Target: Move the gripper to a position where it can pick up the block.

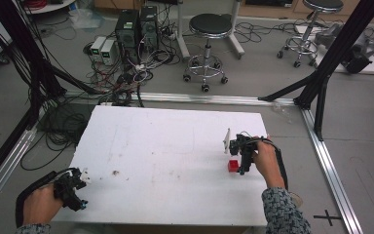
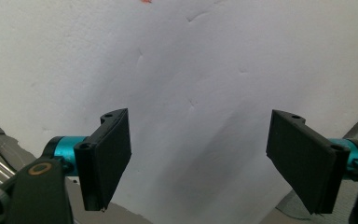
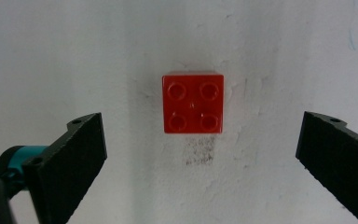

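Note:
A small red four-stud brick point(image 3: 193, 103) lies flat on the white foam board point(image 1: 165, 146), toward its right side point(image 1: 233, 165). My right gripper point(image 1: 243, 157) hovers just over and beside it, held by a hand in a patterned sleeve. In the right gripper view the jaws stand wide apart, one on each side of the brick, and the gripper point(image 3: 203, 140) is open with nothing touching it. My left gripper point(image 1: 77, 191) sits at the board's near left corner. It point(image 2: 200, 130) is open over bare white board.
A dark smudge point(image 3: 199, 151) marks the board just below the brick, and a small brown speck point(image 1: 115, 172) lies left of centre. Beyond the table are black frame posts point(image 1: 338, 44), tangled cables, computer boxes point(image 1: 136, 29) and two stools point(image 1: 208, 29).

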`<action>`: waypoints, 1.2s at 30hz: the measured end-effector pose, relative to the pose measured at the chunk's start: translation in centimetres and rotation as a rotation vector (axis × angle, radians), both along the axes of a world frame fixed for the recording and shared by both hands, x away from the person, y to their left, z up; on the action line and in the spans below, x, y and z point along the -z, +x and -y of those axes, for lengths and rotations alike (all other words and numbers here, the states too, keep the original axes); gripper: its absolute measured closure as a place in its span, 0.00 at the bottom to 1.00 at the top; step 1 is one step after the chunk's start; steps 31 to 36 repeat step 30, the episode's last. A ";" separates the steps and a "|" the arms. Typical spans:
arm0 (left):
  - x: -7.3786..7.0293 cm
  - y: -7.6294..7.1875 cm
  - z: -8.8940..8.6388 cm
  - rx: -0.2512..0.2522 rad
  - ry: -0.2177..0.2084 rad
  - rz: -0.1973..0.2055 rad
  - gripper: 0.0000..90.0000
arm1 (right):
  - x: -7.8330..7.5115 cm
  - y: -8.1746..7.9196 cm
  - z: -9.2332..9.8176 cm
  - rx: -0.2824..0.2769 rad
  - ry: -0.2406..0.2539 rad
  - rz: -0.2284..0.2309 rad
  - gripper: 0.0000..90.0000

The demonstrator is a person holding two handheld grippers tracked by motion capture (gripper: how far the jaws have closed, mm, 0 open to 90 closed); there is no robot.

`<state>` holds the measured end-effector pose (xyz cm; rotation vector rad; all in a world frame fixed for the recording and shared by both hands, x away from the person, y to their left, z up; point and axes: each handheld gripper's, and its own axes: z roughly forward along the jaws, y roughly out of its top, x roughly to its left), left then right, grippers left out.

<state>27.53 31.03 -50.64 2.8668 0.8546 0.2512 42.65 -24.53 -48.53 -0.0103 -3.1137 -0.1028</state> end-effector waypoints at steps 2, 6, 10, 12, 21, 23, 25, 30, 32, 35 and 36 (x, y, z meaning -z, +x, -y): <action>0.0 0.0 0.0 0.002 0.002 0.004 0.25 | 0.2 0.0 -0.1 -0.004 -0.001 0.003 0.01; 0.0 0.0 0.0 0.003 0.004 0.003 0.25 | 1.0 0.0 -0.4 -0.016 -0.009 -0.005 0.01; 0.0 0.0 0.1 0.006 0.007 0.002 0.25 | 1.7 -0.1 -0.8 -0.015 -0.011 -0.013 0.01; 0.0 0.0 0.1 0.005 0.008 0.002 0.25 | 2.1 -0.1 -1.0 -0.016 -0.025 -0.013 0.01; 0.0 0.0 0.1 0.005 0.006 0.001 0.25 | 2.9 0.0 -1.4 -0.031 -0.065 -0.017 0.01; 0.0 0.0 0.1 0.005 0.005 0.000 0.25 | 2.9 0.0 -1.4 -0.033 -0.063 -0.017 0.01; 0.0 0.0 0.1 0.006 0.005 0.001 0.25 | 2.9 0.0 -1.4 -0.030 -0.063 -0.019 0.01; 0.0 0.0 0.1 0.001 0.003 0.003 0.25 | 2.9 -0.1 -1.4 -0.029 -0.063 -0.019 0.01; 0.0 0.0 0.1 0.001 0.003 0.003 0.25 | 2.9 -0.1 -1.4 -0.029 -0.063 -0.019 0.01; 0.0 0.0 0.1 0.001 0.003 0.003 0.25 | 2.9 -0.1 -1.4 -0.029 -0.063 -0.019 0.01; 0.0 0.0 0.1 0.001 0.003 0.003 0.25 | 2.9 -0.1 -1.4 -0.029 -0.063 -0.019 0.01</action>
